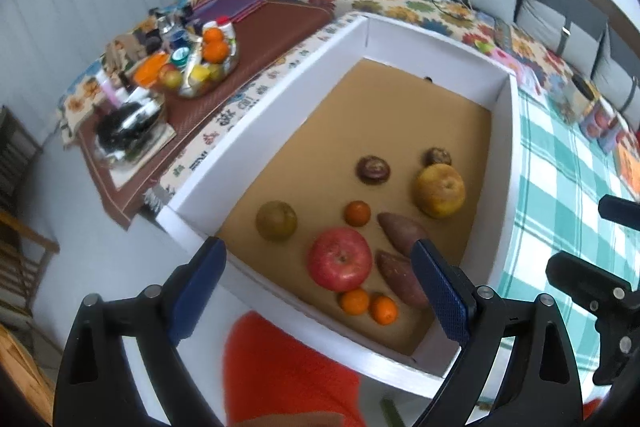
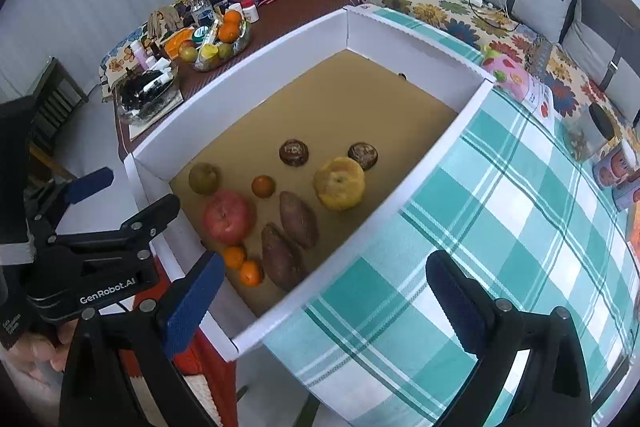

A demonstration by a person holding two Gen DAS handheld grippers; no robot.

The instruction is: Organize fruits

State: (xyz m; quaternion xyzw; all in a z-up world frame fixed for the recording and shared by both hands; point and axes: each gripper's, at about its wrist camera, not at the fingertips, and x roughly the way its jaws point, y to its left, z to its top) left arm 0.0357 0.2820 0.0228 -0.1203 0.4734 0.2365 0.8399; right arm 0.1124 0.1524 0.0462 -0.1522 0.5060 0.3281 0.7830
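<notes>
Fruit sits loose at near end of white tray (image 1: pixel 505 131): red apple (image 1: pixel 339 259) lies straight ahead betw. spread, empty fingers of left gripper (image 1: pixel 320 291), closer than right gripper (image 2: pixel 320 291), also agape w/ nothing held, over checked cloth (image 2: pixel 500 227) beside tray.

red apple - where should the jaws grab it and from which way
Grip the red apple across its round middle, coming straight down from above. It sits stem-up on the box floor, with two oranges close beside it, so close the jaws on its freer sides.
</notes>
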